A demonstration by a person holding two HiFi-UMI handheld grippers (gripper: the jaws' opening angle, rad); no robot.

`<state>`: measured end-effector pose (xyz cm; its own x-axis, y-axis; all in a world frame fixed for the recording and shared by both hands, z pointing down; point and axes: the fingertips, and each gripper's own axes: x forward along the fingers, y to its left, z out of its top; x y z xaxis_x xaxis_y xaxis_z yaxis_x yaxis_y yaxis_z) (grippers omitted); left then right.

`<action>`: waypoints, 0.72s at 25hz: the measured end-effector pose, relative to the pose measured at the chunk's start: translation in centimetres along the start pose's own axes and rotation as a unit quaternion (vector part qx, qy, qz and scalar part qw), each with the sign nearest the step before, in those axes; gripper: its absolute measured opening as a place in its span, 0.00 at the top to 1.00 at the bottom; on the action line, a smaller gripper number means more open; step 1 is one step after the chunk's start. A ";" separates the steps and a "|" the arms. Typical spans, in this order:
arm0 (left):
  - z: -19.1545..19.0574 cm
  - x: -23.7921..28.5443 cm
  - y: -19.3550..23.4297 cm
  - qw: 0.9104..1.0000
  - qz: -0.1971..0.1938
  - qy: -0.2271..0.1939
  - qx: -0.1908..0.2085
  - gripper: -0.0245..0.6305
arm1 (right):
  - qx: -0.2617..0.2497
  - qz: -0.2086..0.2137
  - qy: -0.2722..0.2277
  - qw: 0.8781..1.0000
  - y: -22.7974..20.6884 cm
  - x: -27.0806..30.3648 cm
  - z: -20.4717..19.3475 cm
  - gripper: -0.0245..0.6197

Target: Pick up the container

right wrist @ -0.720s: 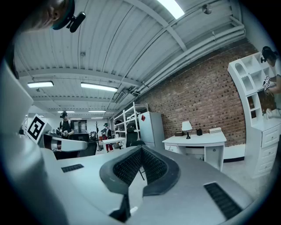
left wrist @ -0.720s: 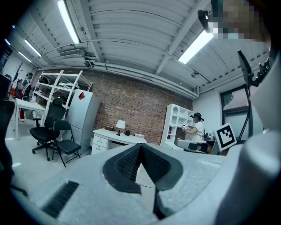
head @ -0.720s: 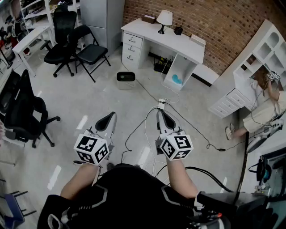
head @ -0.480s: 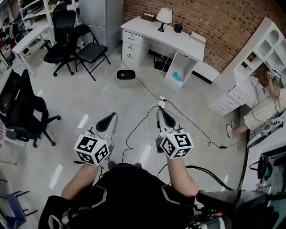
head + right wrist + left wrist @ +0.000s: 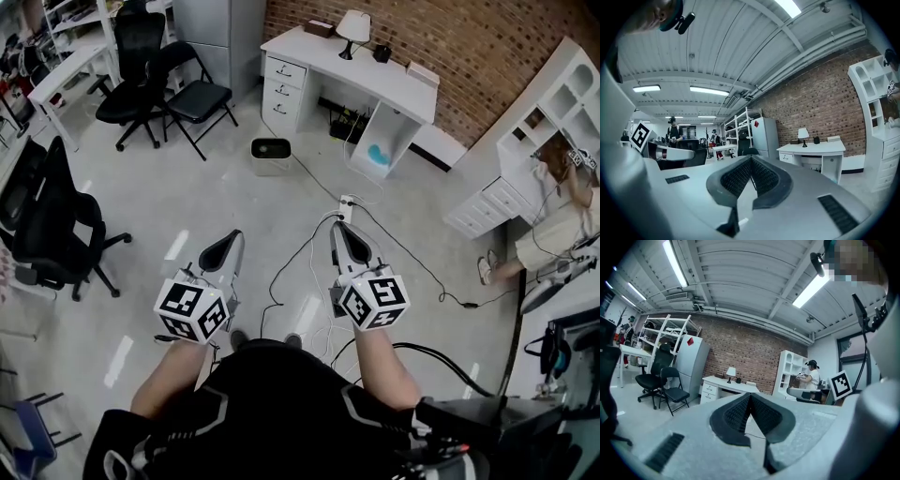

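The left tongs (image 5: pixel 232 240) and right tongs (image 5: pixel 337 231) are pressed together, holding nothing. The container (image 5: pixel 271 154) sits on the floor well ahead, near the white desk (image 5: pixel 375 73). Best to step close first, then open wide.

The wall (image 5: pixel 487 42) is red-brown brick. The desk (image 5: pixel 370 75) and shelves (image 5: pixel 562 103) are white, the floor (image 5: pixel 187 206) pale grey, the chairs (image 5: pixel 202 97) black. The left gripper (image 5: pixel 228 246) and right gripper (image 5: pixel 337 232) are pale grey with black pads, and their cubes bear black-and-white square patterns.
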<state>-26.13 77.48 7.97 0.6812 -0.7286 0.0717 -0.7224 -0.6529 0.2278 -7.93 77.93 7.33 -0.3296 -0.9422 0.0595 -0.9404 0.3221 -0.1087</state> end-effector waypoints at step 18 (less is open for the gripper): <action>-1.6 -1.1 6.3 0.999 -0.045 0.017 -0.006 0.95 | -0.010 -0.021 0.025 0.999 4.0 3.9 -2.2 0.95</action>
<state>-31.25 74.50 10.87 0.7465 -0.6602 0.0827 -0.6572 -0.7122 0.2466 -13.18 75.71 9.32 -0.2923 -0.9496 0.1128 -0.9551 0.2839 -0.0852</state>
